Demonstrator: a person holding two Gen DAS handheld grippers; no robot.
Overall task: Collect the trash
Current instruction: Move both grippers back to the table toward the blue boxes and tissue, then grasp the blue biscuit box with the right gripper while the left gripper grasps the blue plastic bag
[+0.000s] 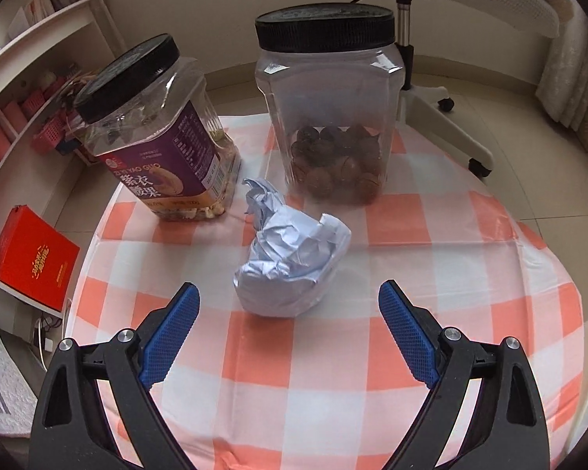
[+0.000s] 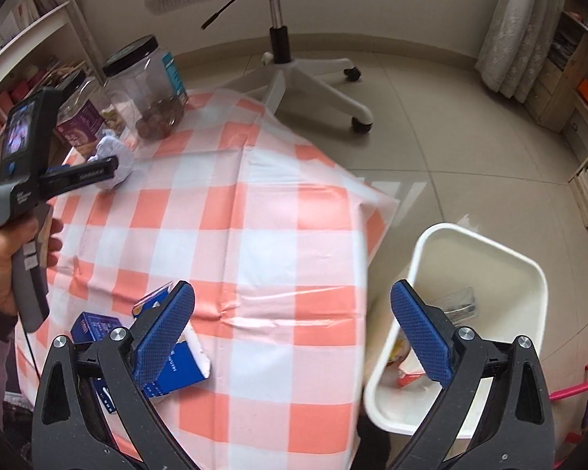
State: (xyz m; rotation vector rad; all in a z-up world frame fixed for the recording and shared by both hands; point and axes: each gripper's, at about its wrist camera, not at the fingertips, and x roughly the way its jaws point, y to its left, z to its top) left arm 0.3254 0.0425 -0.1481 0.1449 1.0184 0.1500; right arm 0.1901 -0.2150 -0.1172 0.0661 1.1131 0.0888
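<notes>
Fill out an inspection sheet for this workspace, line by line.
Surface: checked tablecloth, wrinkled.
Job's things: crumpled paper just ahead of left gripper; white bin on the floor beside the table, some trash inside.
Clutter: two black-lidded jars; blue cartons.
Grippers: left open; right gripper open, empty.
Cables: white lead on the floor.
Surroundings: swivel chair, shelves.

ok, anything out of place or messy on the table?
Yes: a crumpled paper ball lies loose on the checked tablecloth before the two jars, ahead of the open left claw. Blue cartons lie scattered near the table's edge.
</notes>
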